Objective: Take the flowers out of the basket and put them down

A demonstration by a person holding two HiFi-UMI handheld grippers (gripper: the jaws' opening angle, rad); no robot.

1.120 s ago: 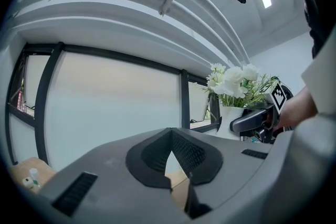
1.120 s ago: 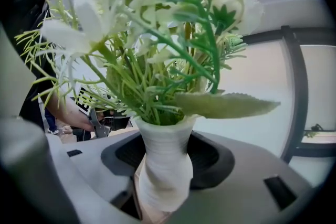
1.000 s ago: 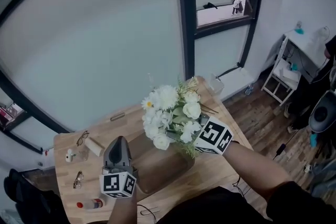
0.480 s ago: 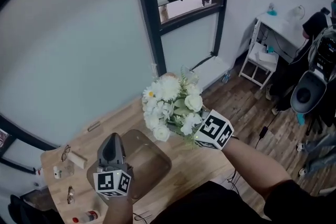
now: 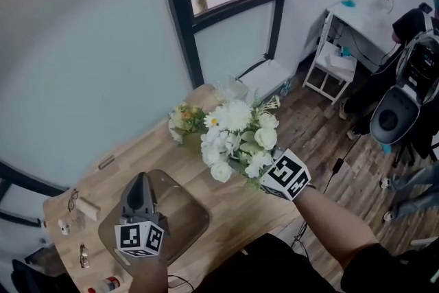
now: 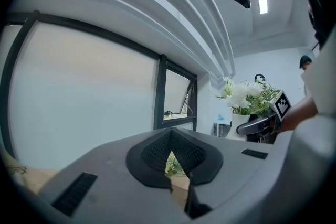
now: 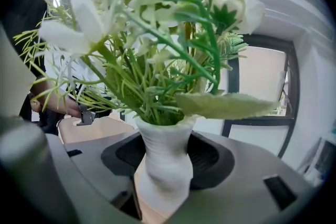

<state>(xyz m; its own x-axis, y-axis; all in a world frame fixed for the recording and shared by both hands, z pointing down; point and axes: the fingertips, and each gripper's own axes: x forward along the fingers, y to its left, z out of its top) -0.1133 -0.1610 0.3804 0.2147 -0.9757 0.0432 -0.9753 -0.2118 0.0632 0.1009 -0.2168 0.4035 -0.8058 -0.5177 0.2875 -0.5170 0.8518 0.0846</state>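
My right gripper (image 5: 259,172) is shut on a white vase (image 7: 167,157) of white flowers (image 5: 240,137), upright in the air over the right part of the wooden table (image 5: 226,209), right of the basket. Its pads press the vase's narrow waist in the right gripper view. The brown basket (image 5: 185,213) lies low on the table's near left. My left gripper (image 5: 140,190) hovers above the basket with its jaws together and nothing between them. In the left gripper view the white flowers (image 6: 244,96) show at the right. A second yellow-green bunch (image 5: 183,120) sits by the table's far edge.
Glasses (image 5: 71,200) and several small items lie at the table's left end. A clear container (image 5: 232,89) stands at the far corner. A wall and dark window frame (image 5: 175,17) rise behind the table. A white shelf (image 5: 336,58) and a chair (image 5: 398,113) stand at the right.
My right gripper has carried the vase of flowers from above the basket to its right. The left gripper has shifted slightly over the basket. The yellow-green bunch has come into view.
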